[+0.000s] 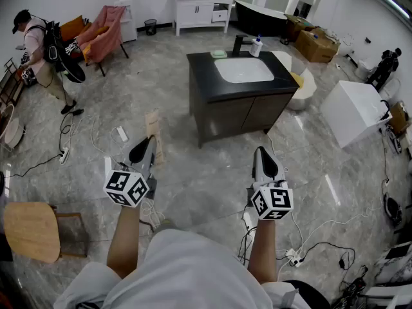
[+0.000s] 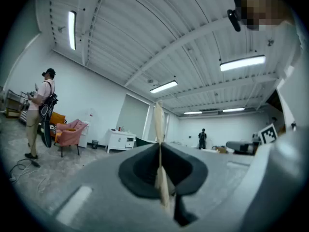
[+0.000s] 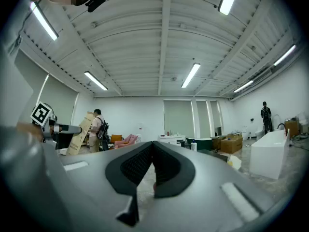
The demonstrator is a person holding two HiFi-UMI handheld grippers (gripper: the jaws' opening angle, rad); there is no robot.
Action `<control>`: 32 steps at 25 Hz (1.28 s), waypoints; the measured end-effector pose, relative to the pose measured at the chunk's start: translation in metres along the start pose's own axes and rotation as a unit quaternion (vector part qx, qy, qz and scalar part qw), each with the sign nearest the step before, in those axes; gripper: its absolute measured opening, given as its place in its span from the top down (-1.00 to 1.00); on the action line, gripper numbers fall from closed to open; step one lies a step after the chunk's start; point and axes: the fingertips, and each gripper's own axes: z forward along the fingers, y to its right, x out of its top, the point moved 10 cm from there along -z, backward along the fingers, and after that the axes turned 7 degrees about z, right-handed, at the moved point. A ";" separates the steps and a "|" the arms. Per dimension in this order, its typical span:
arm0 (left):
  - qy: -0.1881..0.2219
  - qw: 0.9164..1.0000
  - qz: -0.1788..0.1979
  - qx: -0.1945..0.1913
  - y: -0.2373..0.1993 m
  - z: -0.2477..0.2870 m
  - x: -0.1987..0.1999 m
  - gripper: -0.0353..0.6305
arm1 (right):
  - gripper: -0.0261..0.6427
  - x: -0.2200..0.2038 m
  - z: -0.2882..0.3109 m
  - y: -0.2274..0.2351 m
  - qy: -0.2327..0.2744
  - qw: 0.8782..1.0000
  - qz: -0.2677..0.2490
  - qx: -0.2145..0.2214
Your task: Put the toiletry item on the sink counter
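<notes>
My left gripper [image 1: 149,148] is shut on a flat tan cardboard toiletry packet [image 1: 153,126], held upright over the floor. In the left gripper view the packet [image 2: 159,124] shows edge-on, pinched at my left gripper [image 2: 160,146]. The right gripper view shows the same packet [image 3: 79,132] at the left. My right gripper [image 1: 261,152] is shut with nothing in it, and its pads meet in its own view [image 3: 153,146]. The dark sink counter [image 1: 206,82] with a white basin stands ahead, beyond both grippers. A green soap [image 1: 219,54], a black faucet [image 1: 239,44] and a white bottle [image 1: 257,46] are on it.
A person with a backpack [image 1: 40,51] stands at the back left near a pink armchair [image 1: 103,31]. A white cabinet [image 1: 201,8], a black bathtub [image 1: 261,17] and cardboard boxes [image 1: 315,44] line the back. A white block [image 1: 354,111] is right, a wooden stool [image 1: 32,230] left; cables lie on the floor.
</notes>
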 end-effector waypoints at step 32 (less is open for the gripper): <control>-0.022 1.000 -0.010 0.001 0.012 0.050 -0.021 0.89 | 0.91 -0.016 0.031 0.042 -0.017 1.000 0.015 0.016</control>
